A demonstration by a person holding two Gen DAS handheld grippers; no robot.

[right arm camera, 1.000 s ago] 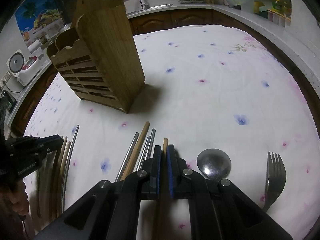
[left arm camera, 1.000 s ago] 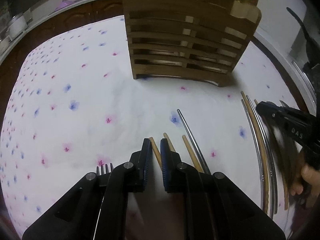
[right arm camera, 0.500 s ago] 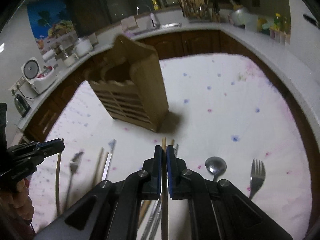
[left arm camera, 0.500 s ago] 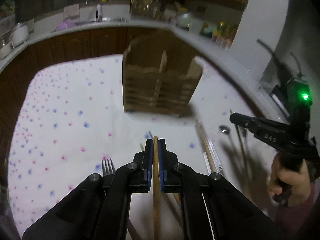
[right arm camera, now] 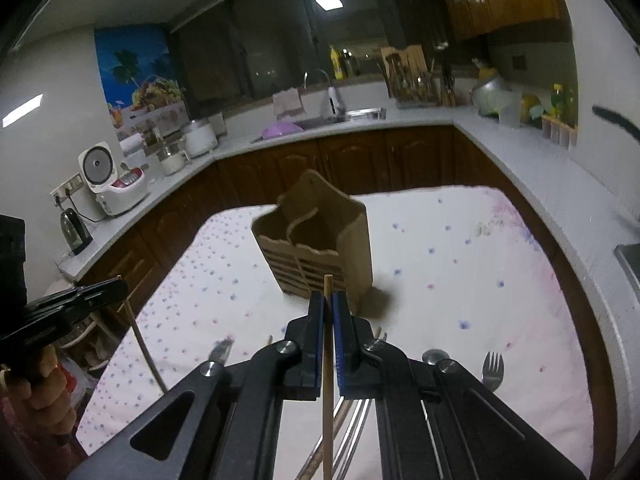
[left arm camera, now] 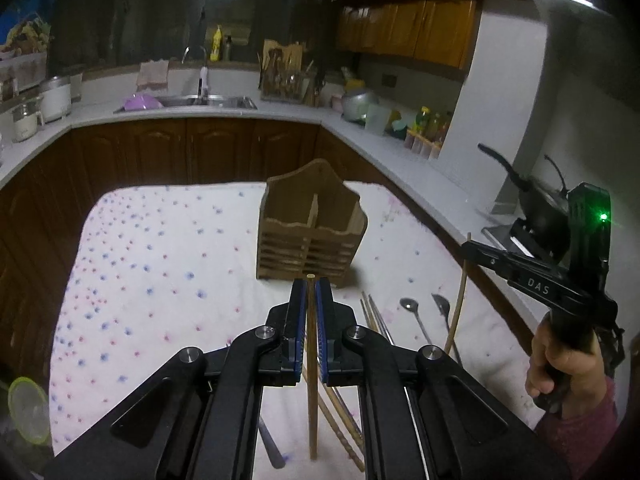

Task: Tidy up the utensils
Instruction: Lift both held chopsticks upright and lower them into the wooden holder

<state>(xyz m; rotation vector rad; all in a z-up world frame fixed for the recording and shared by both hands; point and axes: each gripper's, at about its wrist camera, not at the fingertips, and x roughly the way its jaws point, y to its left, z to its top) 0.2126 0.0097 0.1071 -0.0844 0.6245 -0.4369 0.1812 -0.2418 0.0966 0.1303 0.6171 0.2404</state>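
Two wooden chopsticks are held above the bench, one in each pair of tongs. The left tongs (left arm camera: 309, 286) are closed on a wooden chopstick (left arm camera: 311, 380) that runs lengthwise between the blue pads, its tip just past the fingertips and its lower end hanging toward the cloth. The right tongs (right arm camera: 328, 300) grip a second wooden chopstick (right arm camera: 327, 380) in the same manner; from the left wrist view this stick (left arm camera: 459, 300) hangs slanted below the right tongs (left arm camera: 466, 245).

Ahead of both tongs, a slatted wooden utensil holder (left arm camera: 311, 236) stands upright on the floral tablecloth (left arm camera: 160, 280), divided into compartments by a central partition. In the right wrist view the holder (right arm camera: 320, 248) lies directly beyond the chopstick tip.

On the cloth near the tongs lie the remaining utensils: two spoons (left arm camera: 412, 312) side by side, loose chopsticks (left arm camera: 374, 316) beside them, and a metal fork (right arm camera: 492, 372) at right. The bench (right arm camera: 560, 280) shows dark wood at its edge. Behind it, a kitchen counter (left arm camera: 280, 110) carries a sink, and a rice cooker (right arm camera: 112, 180) stands at left.
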